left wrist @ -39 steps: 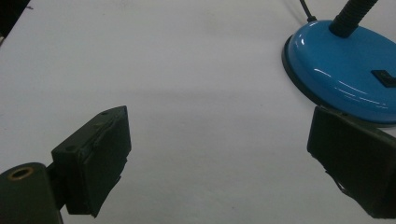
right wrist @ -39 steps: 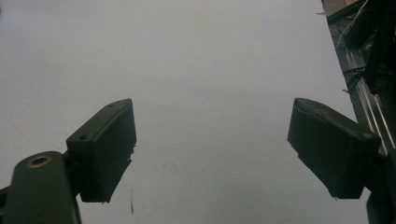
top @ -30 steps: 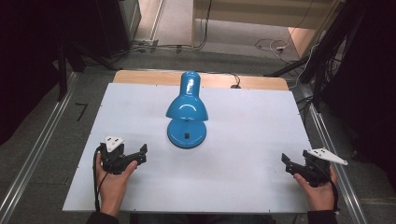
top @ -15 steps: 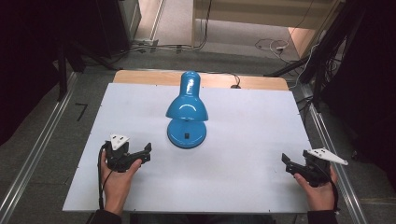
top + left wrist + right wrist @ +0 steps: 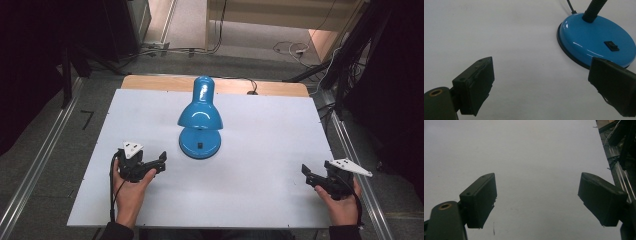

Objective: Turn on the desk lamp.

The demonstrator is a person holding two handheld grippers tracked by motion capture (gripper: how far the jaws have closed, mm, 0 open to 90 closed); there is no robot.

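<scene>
Blue desk lamp [image 5: 200, 120] stands mid-bench toward the far edge, shade bent over its round base [image 5: 596, 40], switch on the base facing the near edge. Left tongs [image 5: 159, 162] released, empty, near the base, not touching. Right tongs [image 5: 306, 172] released, empty, at the near right corner of the bench [image 5: 270, 150].

The left gripper [image 5: 540, 87] hangs over the white table [image 5: 506, 37] with its two black jaws spread wide and nothing between them. Beyond the right-hand jaw stands the round blue base [image 5: 596, 40] of a lamp, its near edge hidden by that jaw. A small black switch [image 5: 611, 46] sits on the base, and a ribbed black neck [image 5: 594, 10] rises from its far side.
</scene>
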